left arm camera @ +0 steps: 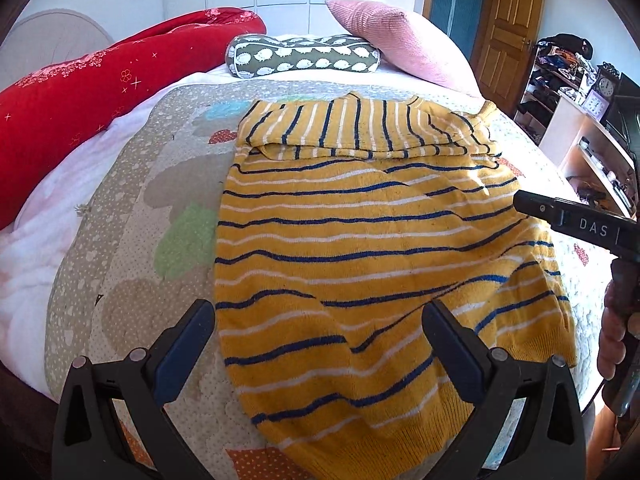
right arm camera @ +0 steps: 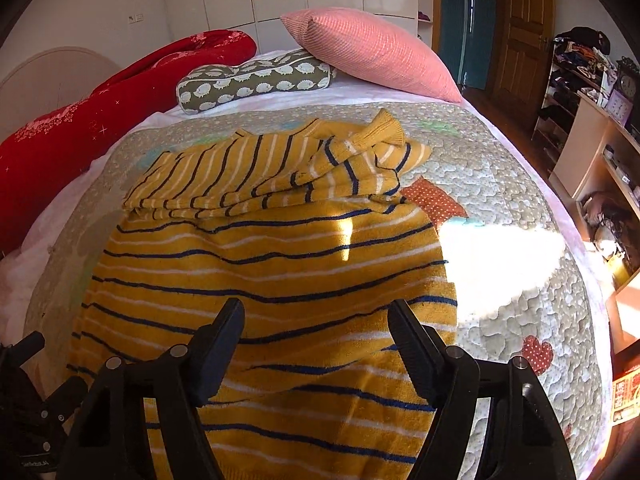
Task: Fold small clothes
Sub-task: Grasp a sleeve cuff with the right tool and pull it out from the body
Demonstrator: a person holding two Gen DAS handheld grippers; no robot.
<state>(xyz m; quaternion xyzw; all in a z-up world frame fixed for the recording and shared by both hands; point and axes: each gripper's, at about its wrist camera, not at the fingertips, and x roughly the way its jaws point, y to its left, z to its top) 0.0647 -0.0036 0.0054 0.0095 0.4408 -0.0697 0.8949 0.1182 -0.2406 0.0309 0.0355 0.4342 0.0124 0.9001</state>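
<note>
The left gripper (left arm camera: 318, 344) is a black plastic frame with two broad arms, each bearing round silver pins near the fingers (left arm camera: 188, 344), which carry dark blue pads. The right gripper (right arm camera: 316, 344) has the same build: black arms, silver pins, dark fingers (right arm camera: 412, 350). Seen from the left wrist, its black body carries white letters "DAS", gripped below by a hand (left arm camera: 614, 344).
</note>
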